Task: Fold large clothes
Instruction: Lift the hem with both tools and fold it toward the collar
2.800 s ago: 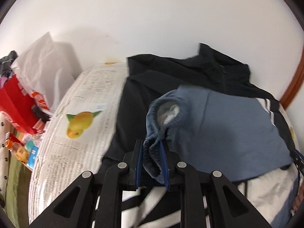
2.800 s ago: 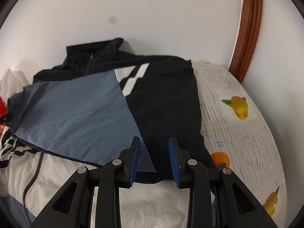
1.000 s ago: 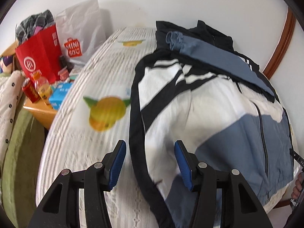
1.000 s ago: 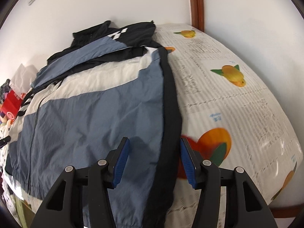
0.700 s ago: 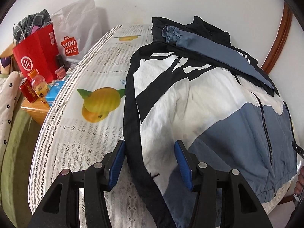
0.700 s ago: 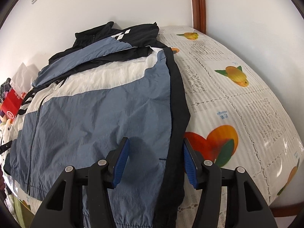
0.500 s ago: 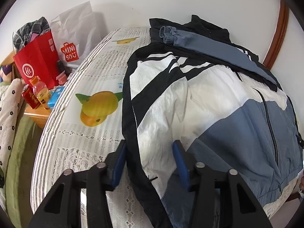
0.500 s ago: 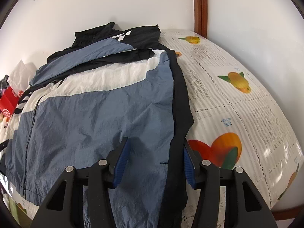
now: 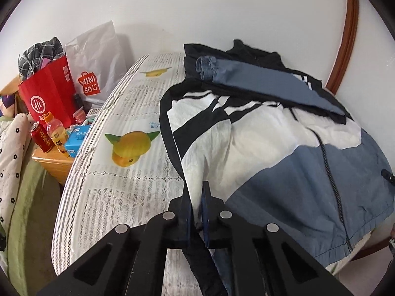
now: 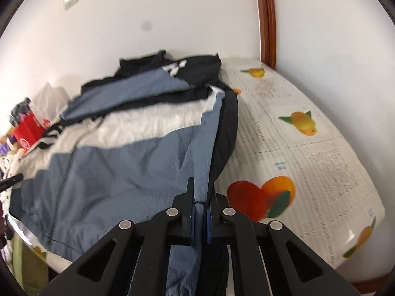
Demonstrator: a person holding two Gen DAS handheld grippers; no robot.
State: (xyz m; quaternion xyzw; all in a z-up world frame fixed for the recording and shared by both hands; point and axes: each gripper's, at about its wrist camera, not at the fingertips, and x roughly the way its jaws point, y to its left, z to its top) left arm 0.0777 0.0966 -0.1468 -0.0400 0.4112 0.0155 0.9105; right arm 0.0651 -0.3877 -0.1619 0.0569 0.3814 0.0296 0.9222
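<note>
A: Both tongs have just closed: left tongs [image 9: 196,212] and right tongs [image 10: 199,212] each pinch a hem corner of the blue, white and black nylon jacket [image 9: 284,162].

B: It lies on the fruit-print bed [image 9: 128,172], sleeves folded in; the bottom half looks ready to go up.

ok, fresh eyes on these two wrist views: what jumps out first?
The big blue, white and black jacket spread zipper-up across the bed, sleeves folded over its chest. Both grippers have just been closing on its near hem corners: left gripper on the black-edged white side, right gripper on the blue side. Beyond the bed's left edge stands a red shopping bag.
</note>
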